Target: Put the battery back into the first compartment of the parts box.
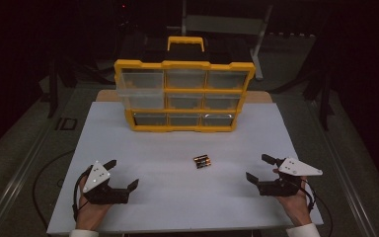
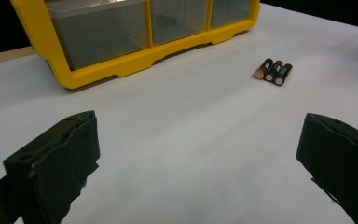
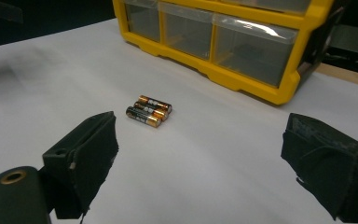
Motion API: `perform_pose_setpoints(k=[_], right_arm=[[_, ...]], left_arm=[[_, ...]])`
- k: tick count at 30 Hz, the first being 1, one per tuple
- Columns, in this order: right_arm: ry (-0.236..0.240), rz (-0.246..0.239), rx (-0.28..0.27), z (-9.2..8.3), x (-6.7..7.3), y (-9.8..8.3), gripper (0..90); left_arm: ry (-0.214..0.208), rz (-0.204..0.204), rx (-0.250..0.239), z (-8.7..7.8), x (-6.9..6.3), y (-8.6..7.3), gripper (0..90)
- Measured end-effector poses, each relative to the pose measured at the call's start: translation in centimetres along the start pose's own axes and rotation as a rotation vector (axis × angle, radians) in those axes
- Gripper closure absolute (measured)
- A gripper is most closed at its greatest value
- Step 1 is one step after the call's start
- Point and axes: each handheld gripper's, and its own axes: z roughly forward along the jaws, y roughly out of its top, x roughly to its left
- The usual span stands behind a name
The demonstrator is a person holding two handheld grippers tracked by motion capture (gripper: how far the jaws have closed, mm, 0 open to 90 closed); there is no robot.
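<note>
Three black-and-copper batteries [image 1: 202, 161] lie side by side on the white table [image 1: 177, 197], in front of a yellow organiser [image 1: 183, 95] with clear drawers. My left gripper [image 1: 123, 174] rests open at the near left, jaws wide apart and holding nothing. Open too is my right gripper [image 1: 260, 168] at the near right, with nothing between its jaws. The left gripper view has the batteries [image 2: 273, 72] ahead to the right and the organiser [image 2: 121, 65] beyond. Ahead to the left in the right gripper view lie the batteries [image 3: 148, 111], short of the organiser [image 3: 242, 77].
The organiser's top-left drawer [image 1: 140, 81] sticks out slightly past the frame. A black and yellow carry case [image 1: 185, 47] stands behind the organiser. Dark floor and stand legs surround the table. White tabletop stretches between both grippers and the batteries.
</note>
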Motion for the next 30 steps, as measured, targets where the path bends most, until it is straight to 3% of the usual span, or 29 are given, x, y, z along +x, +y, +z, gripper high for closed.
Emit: perform_pose_setpoints(k=[13,30], right_arm=[[0.031,-0.048,0.026,2.0,0.1,2.4,10.2],[0.085,-0.156,0.128,5.4,-0.1,6.8,10.1]], left_arm=[[-0.004,0.014,0.016,0.3,-0.2,0.1,0.1],[-0.009,0.017,0.018,0.4,-0.4,0.2,0.1]])
